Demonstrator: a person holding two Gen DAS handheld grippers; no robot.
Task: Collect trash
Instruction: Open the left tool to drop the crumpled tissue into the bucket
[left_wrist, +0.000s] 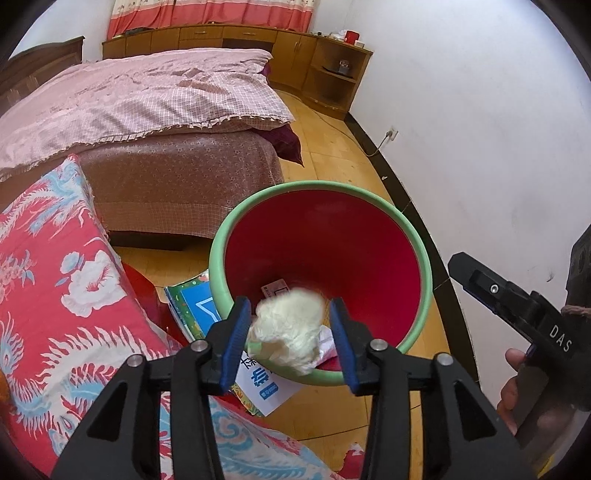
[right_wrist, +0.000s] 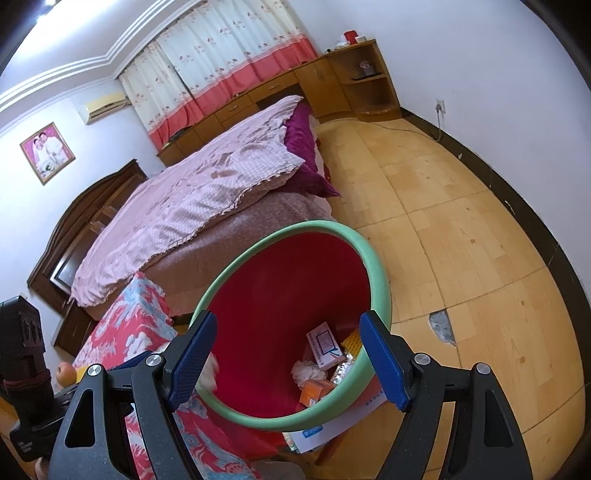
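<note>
Over red bin (left_wrist: 325, 236) | paper wad (left_wrist: 286, 328) btwn left tongs (left_wrist: 291, 332), pads released | right tongs (right_wrist: 291, 358) spread, empty

crumpled paper wad (left_wrist: 286, 328), seemingly glossy plastic bin (left_wrist: 424, 266)

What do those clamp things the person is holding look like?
Each is a black plastic tool with two fingers faced in ribbed blue pads, joined by black arms with silver rivets: the left gripper and the right gripper. The right one's side carries white "DAS" lettering.
</note>
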